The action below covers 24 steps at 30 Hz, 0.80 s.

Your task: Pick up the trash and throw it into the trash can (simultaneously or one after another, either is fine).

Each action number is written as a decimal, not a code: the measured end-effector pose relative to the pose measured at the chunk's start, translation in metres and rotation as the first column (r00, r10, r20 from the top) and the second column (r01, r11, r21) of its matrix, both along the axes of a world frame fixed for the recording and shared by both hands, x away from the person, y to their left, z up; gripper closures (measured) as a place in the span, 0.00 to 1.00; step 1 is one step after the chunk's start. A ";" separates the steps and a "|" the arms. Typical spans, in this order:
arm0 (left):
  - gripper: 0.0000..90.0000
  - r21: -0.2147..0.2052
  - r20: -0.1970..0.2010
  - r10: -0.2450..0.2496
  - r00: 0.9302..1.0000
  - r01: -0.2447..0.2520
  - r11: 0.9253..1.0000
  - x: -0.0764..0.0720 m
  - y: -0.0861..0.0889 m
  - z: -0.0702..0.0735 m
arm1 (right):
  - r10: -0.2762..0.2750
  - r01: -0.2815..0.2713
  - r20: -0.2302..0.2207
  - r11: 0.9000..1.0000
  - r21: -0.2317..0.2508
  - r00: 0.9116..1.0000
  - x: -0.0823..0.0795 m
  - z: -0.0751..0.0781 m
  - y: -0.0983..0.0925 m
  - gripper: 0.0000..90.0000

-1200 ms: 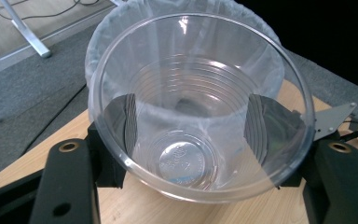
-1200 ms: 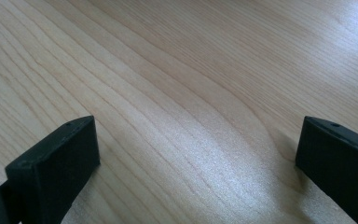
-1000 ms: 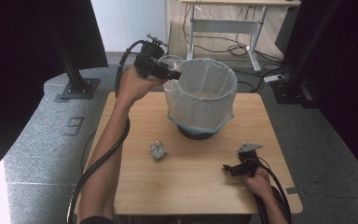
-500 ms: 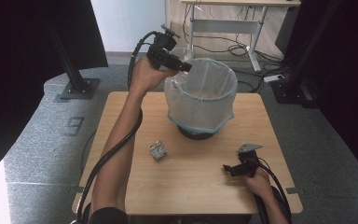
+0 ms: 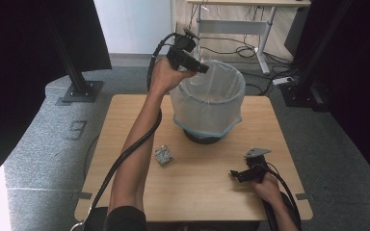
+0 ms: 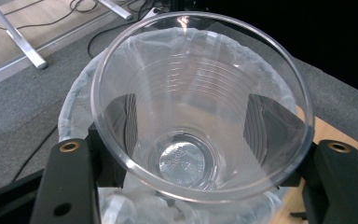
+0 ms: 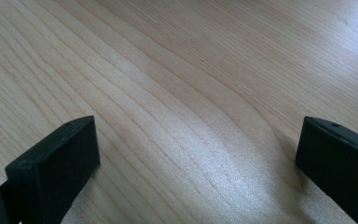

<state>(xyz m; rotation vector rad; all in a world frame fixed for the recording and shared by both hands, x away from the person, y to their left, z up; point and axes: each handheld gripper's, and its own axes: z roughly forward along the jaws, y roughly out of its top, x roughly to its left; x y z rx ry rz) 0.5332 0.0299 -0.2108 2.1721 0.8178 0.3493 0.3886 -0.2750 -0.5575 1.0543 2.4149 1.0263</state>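
My left gripper [image 5: 200, 67] is raised over the near-left rim of a bin lined with a clear bag [image 5: 209, 103], which stands at the back of the wooden table [image 5: 125, 115]. It is shut on a clear plastic cup [image 6: 200, 116]; in the left gripper view both black jaws press the cup's sides and the bag's mouth [image 6: 79, 102] lies just beyond. A small crumpled silver wrapper [image 5: 164, 155] lies mid-table. My right gripper [image 5: 237, 175] rests low at the front right, open, with bare wood [image 7: 191, 121] between its fingers [image 7: 56, 158].
A black stand base [image 5: 79, 91] sits on the grey floor to the left. A white desk frame with cables [image 5: 231, 29] stands behind the table. The left gripper's cable [image 5: 125, 154] trails along the forearm over the table's left half.
My left hand has carried the cup rightward, from beside the bin's left side to above its rim. The right gripper and the wrapper have stayed put.
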 end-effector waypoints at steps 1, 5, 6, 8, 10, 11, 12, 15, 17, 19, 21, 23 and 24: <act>0.39 -0.002 -0.001 0.001 1.000 -0.001 1.000 0.002 -0.002 -0.002 | 0.000 0.000 0.000 1.000 0.001 1.000 0.000 0.000 0.000 0.00; 0.39 0.002 0.001 0.007 1.000 -0.007 1.000 0.009 -0.010 -0.008 | 0.003 -0.003 0.000 1.000 0.000 1.000 0.000 0.000 0.000 0.00; 0.39 0.002 0.001 0.007 1.000 -0.007 1.000 0.009 -0.010 -0.008 | 0.003 -0.003 0.000 1.000 0.000 1.000 0.000 0.000 0.000 0.00; 0.39 0.000 0.004 0.011 1.000 -0.011 1.000 0.012 -0.013 -0.011 | 0.004 -0.004 0.001 1.000 -0.001 1.000 0.000 0.000 0.000 0.00; 0.39 -0.007 0.005 0.013 1.000 -0.013 1.000 0.016 -0.017 -0.015 | 0.006 -0.006 0.000 1.000 -0.001 1.000 0.000 0.000 0.000 0.00; 0.39 -0.007 0.005 0.013 1.000 -0.013 1.000 0.016 -0.017 -0.015 | 0.006 -0.006 0.000 1.000 -0.001 1.000 0.000 0.000 0.000 0.00; 0.39 -0.002 0.005 0.019 1.000 -0.019 1.000 0.019 -0.020 -0.019 | 0.007 -0.007 0.000 1.000 -0.001 1.000 0.000 0.000 0.000 0.00; 0.39 0.002 0.003 0.023 1.000 -0.023 1.000 0.022 -0.022 -0.022 | 0.007 -0.007 0.000 1.000 -0.001 1.000 0.000 0.000 0.000 0.00; 0.38 0.005 0.006 0.026 1.000 -0.026 1.000 0.025 -0.027 -0.026 | 0.008 -0.008 0.000 1.000 -0.001 1.000 0.000 0.000 0.000 0.00; 0.37 0.006 0.005 0.027 1.000 -0.027 1.000 0.027 -0.029 -0.029 | 0.009 -0.009 0.000 1.000 -0.001 1.000 0.000 0.000 0.000 0.00; 0.34 0.017 0.005 0.020 1.000 -0.021 1.000 0.028 -0.033 -0.034 | 0.009 -0.009 0.000 1.000 -0.002 1.000 0.000 0.000 0.000 0.00; 0.32 0.024 0.008 0.018 1.000 -0.019 1.000 0.029 -0.034 -0.035 | 0.008 -0.008 0.001 1.000 -0.002 1.000 0.000 0.000 0.000 0.00; 0.29 0.025 0.007 0.018 1.000 -0.018 1.000 0.029 -0.036 -0.037 | 0.009 -0.009 0.001 1.000 -0.002 1.000 0.000 0.000 0.000 0.00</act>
